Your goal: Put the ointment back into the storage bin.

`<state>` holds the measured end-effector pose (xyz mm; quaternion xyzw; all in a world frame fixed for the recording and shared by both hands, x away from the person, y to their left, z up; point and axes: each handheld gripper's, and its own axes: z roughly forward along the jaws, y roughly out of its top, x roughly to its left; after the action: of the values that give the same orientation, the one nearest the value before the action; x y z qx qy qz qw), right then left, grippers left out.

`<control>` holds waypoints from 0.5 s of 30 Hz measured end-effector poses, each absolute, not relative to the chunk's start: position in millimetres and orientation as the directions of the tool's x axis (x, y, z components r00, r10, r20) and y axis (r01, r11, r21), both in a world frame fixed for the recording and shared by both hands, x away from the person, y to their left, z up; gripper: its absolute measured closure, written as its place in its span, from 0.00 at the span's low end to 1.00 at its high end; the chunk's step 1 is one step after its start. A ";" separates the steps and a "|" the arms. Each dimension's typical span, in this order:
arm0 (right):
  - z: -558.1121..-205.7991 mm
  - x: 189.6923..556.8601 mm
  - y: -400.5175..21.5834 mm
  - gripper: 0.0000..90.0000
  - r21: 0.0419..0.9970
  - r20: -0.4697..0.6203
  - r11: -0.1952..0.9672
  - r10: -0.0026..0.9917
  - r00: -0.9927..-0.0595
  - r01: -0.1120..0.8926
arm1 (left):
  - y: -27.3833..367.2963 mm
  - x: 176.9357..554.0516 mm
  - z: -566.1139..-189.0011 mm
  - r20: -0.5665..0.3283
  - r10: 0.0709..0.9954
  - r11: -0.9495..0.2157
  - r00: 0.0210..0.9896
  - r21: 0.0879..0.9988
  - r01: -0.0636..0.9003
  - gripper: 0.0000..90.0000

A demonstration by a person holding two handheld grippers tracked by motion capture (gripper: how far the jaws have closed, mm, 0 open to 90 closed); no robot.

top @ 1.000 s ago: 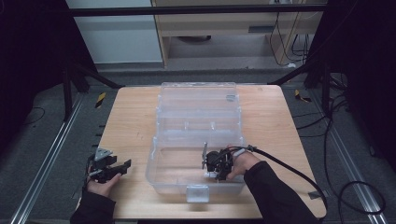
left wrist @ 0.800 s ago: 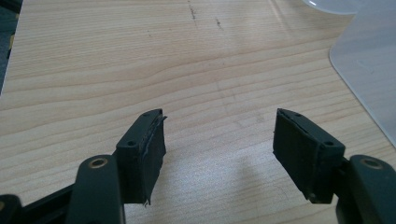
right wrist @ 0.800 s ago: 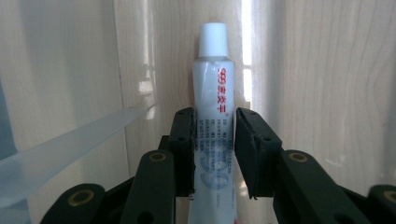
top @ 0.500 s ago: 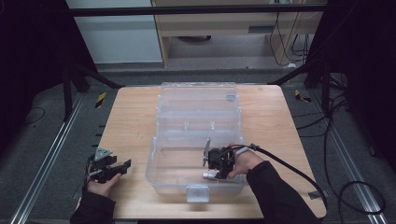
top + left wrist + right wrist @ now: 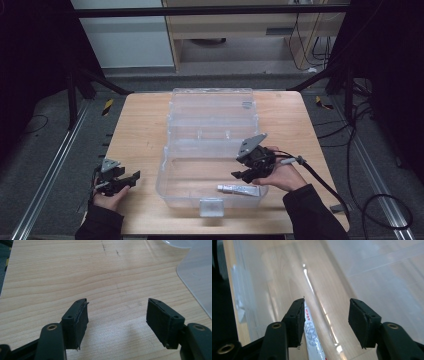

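A clear plastic box (image 5: pixel 167 170) stands open on the wooden table (image 5: pixel 140 125), its lid laid back. A small white tube (image 5: pixel 239 189) lies flat on the box floor near the front right corner. My right gripper (image 5: pixel 239 175) hovers just above and behind it, open. Its jaws have just been opening and nothing is between them. In the right gripper view the tube (image 5: pixel 312 337) lies below the left jaw of my right gripper (image 5: pixel 325 312), apart from the pads. My left gripper (image 5: pixel 131 178) rests open and empty at the table's front left (image 5: pixel 117 312).
The box's latch tab (image 5: pixel 210 206) sticks out at its front wall. A rounded corner of the box (image 5: pixel 197 272) lies to the right of the left gripper. A black cable (image 5: pixel 320 175) trails from the right gripper over the table's right edge.
The right gripper has lifted up out of the box and opened, leaving the white tube on the box floor. The left gripper has not moved.
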<state>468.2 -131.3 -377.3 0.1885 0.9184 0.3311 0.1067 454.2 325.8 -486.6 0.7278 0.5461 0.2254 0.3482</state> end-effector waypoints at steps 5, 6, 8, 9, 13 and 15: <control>-372.7 462.8 -147.3 0.41 0.725 -0.074 0.622 0.498 -0.864 0.296 | 325.9 454.2 -486.7 -0.053 0.952 -0.160 0.302 0.753 0.638 0.37; -371.9 459.3 -157.0 0.36 0.763 -0.084 0.576 0.538 -0.839 0.293 | 325.9 454.2 -486.8 -0.053 0.953 -0.159 0.300 0.753 0.638 0.37; -372.0 456.3 -167.1 0.33 0.797 -0.082 0.525 0.584 -0.808 0.298 | 325.9 454.1 -486.7 -0.051 0.952 -0.161 0.301 0.754 0.637 0.37; -372.0 456.3 -167.1 0.33 0.797 -0.082 0.525 0.584 -0.808 0.298 | 325.9 454.1 -486.7 -0.051 0.952 -0.161 0.301 0.754 0.637 0.37; -375.9 451.8 -186.9 0.31 0.836 -0.039 0.430 0.666 -0.745 0.341 | 325.5 453.9 -486.5 -0.048 0.953 -0.162 0.300 0.754 0.637 0.37; -381.6 448.9 -201.5 0.27 0.856 -0.015 0.368 0.719 -0.695 0.362 | 325.6 453.8 -486.4 -0.047 0.953 -0.162 0.298 0.754 0.637 0.36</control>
<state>448.9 -201.5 -381.6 0.3366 0.8030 0.4503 0.1978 453.8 325.6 -486.4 0.7272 0.5468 0.2282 0.3466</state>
